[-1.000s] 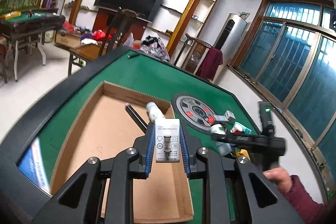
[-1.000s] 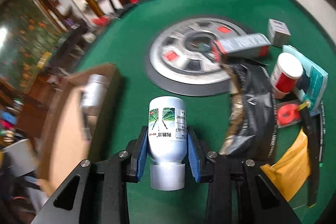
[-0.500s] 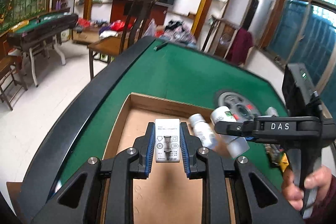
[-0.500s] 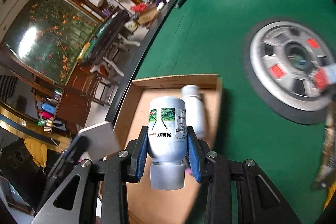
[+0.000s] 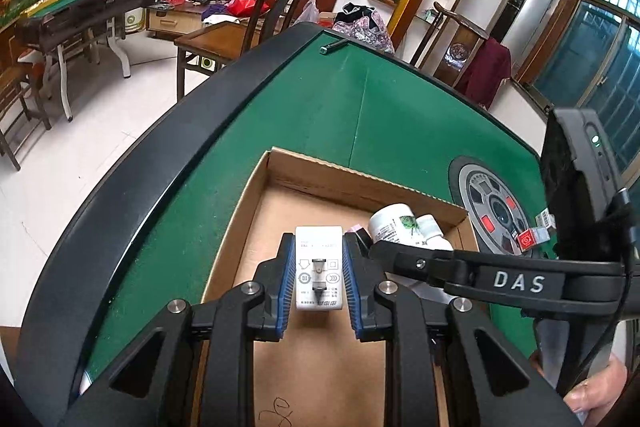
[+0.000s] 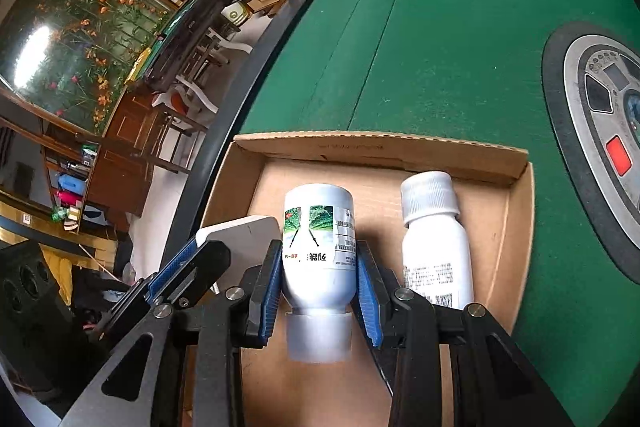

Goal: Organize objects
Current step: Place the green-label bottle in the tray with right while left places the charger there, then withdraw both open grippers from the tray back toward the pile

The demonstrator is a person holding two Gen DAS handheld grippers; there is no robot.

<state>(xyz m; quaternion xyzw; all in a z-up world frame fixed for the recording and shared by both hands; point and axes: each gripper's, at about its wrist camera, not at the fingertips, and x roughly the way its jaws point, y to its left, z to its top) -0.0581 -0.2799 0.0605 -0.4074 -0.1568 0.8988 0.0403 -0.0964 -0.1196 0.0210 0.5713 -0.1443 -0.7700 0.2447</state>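
Note:
A shallow cardboard box sits on the green table. My left gripper is shut on a white plug adapter and holds it over the box's middle. My right gripper is shut on a white bottle with a green label, its cap toward the camera, over the box and just right of the left gripper. That bottle also shows in the left wrist view. A second white bottle lies inside the box at its right side.
A round grey dial plate is set in the table right of the box. Small red and white boxes lie on it. A dark pen-like stick lies at the table's far rim. Chairs and another table stand beyond.
The right gripper has carried its bottle left from the open table to over the box, beside the left gripper. The left gripper has stayed over the box with the adapter.

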